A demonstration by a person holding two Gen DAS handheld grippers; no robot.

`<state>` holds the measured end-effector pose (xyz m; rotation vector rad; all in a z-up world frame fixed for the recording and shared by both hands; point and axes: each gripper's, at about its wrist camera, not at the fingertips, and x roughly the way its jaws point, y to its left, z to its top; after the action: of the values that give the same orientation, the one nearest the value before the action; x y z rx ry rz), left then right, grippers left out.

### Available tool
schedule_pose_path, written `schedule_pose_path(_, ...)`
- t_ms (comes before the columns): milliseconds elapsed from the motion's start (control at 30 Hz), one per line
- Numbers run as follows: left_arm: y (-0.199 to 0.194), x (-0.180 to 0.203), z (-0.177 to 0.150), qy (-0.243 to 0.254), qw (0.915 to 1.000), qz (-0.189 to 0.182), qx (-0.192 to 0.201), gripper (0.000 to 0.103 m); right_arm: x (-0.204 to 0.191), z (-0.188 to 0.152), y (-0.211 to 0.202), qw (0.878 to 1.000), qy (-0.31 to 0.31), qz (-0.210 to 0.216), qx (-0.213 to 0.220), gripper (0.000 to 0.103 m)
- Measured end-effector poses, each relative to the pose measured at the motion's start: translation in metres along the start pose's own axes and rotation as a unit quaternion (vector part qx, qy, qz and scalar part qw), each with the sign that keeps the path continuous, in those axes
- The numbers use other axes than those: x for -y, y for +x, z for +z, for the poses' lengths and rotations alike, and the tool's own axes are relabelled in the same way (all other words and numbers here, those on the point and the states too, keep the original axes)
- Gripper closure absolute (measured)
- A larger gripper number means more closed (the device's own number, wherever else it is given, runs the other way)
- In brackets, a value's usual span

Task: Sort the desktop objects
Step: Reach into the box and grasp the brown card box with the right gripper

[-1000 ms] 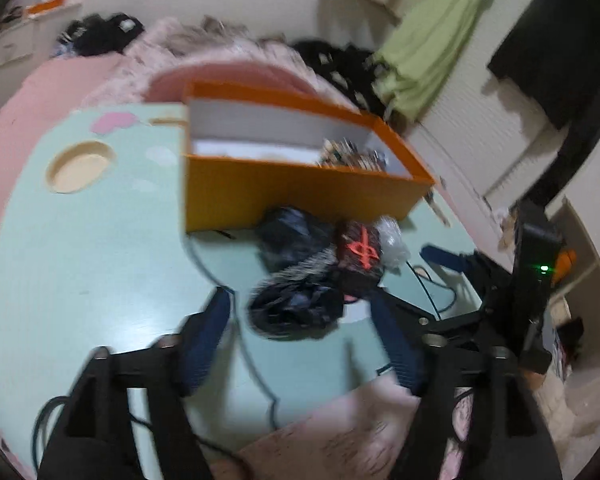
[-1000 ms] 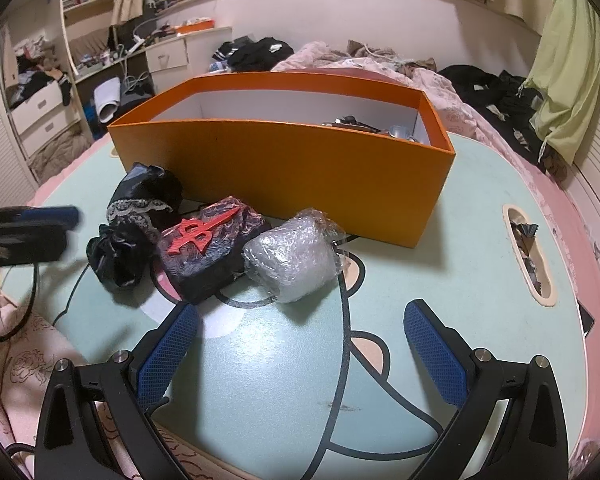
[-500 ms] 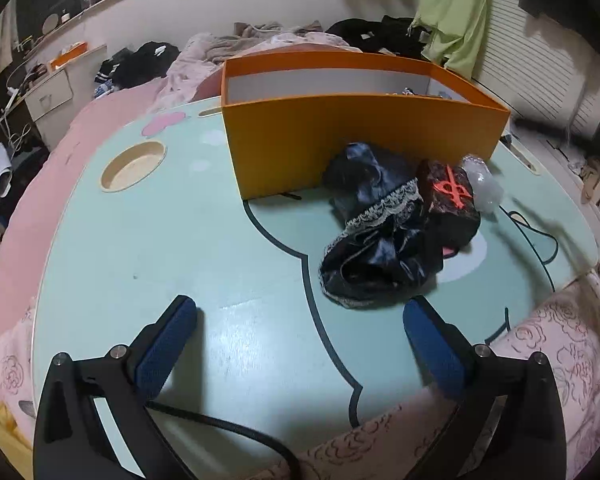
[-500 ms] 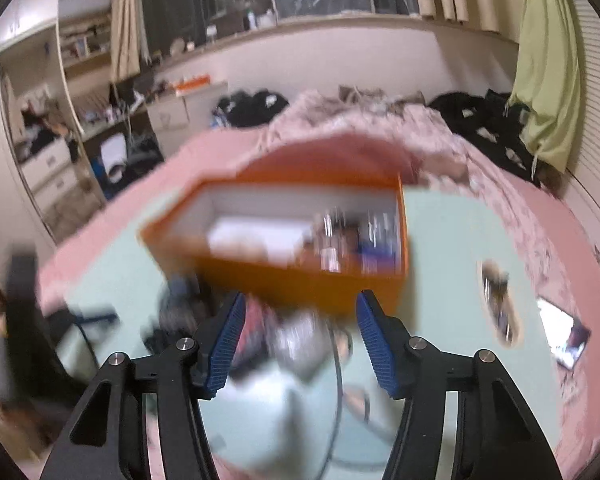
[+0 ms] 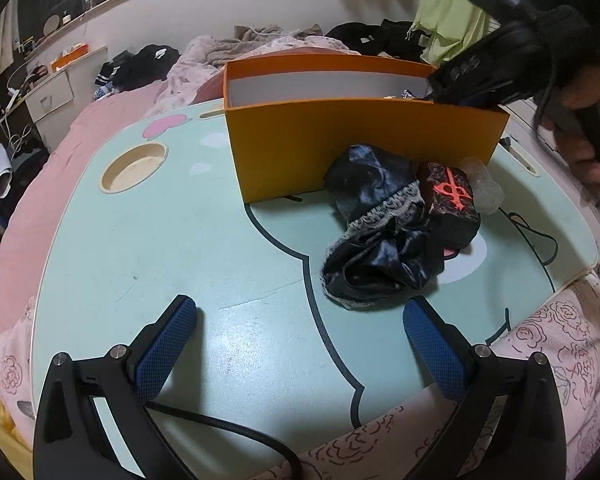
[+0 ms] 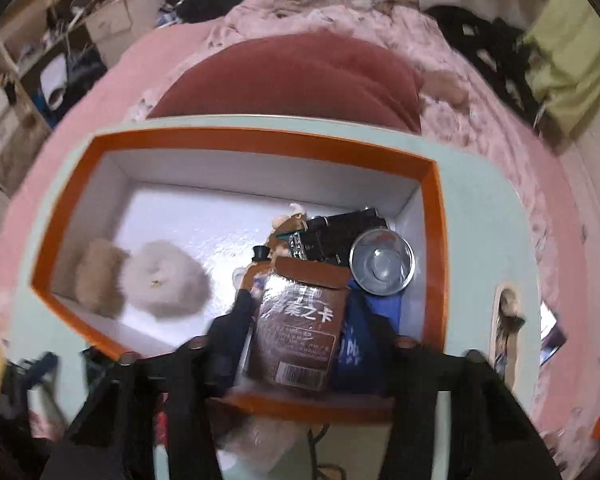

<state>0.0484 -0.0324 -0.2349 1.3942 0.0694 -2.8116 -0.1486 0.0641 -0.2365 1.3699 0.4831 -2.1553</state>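
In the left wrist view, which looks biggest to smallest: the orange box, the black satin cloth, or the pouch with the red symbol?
1. orange box
2. black satin cloth
3. pouch with the red symbol

The right tongs [image 6: 296, 340] hang above the open orange box [image 6: 260, 142], their jaws closing with a brown printed packet [image 6: 296, 332] between them, though blur hides whether the pads press it. Inside the box, a grey fluffy pompom [image 6: 166, 280] and a tan one [image 6: 100, 278] lie at nine o'clock, and a round metal lid [image 6: 382, 266] at three o'clock. The box stands on a mint-green surface [image 6: 484, 208].
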Motion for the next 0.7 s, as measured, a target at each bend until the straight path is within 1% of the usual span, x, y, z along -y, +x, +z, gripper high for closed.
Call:
schedule_pose_path(100,-0.001,0.0,-0.001,0.001,1.0,-0.001,0.001,0.0,0.005,-0.005,-0.005,1.0,0.009,0.006,0.016,0.063)
schedule_pose_path(167,-0.002,0.0,-0.002,0.001,1.0,-0.001,0.001,0.0,0.012,-0.009,-0.018,0.998,0.017,0.028,0.051,0.063)
schedule_pose_path(233,-0.001,0.0,-0.002,0.001,1.0,-0.001,0.001,0.0,0.023,-0.018,-0.048,0.992,0.028,0.058,0.112,0.063)
schedule_pose_path(300,-0.001,0.0,-0.002,0.001,1.0,-0.001,0.001,0.0,0.032,-0.03,-0.077,0.985,0.038,0.079,0.151,0.063)
schedule_pose_path(367,-0.001,0.0,-0.002,0.001,1.0,-0.002,0.001,0.0,0.041,-0.05,-0.1,0.981,0.043,0.086,0.171,0.063)
schedule_pose_path(433,-0.001,0.0,-0.003,0.001,1.0,-0.002,0.001,0.0,0.047,-0.07,-0.107,0.981,0.047,0.076,0.171,0.063)
schedule_pose_path(500,-0.001,0.0,-0.003,0.001,1.0,-0.002,0.001,0.0,0.049,-0.091,-0.098,0.985,0.051,0.061,0.151,0.063)
schedule_pose_path(567,-0.001,0.0,-0.003,0.001,1.0,-0.002,0.001,0.0,0.049,-0.111,-0.076,0.99,0.056,0.048,0.116,0.063)
schedule_pose_path(600,-0.001,0.001,-0.002,0.001,1.0,-0.002,0.001,0.0,0.049,-0.116,-0.066,0.992,0.06,0.049,0.103,0.063)
schedule_pose_path(700,-0.001,0.001,-0.003,0.001,1.0,-0.001,0.001,0.0,0.042,-0.122,-0.038,0.993,0.062,0.053,0.081,0.063)
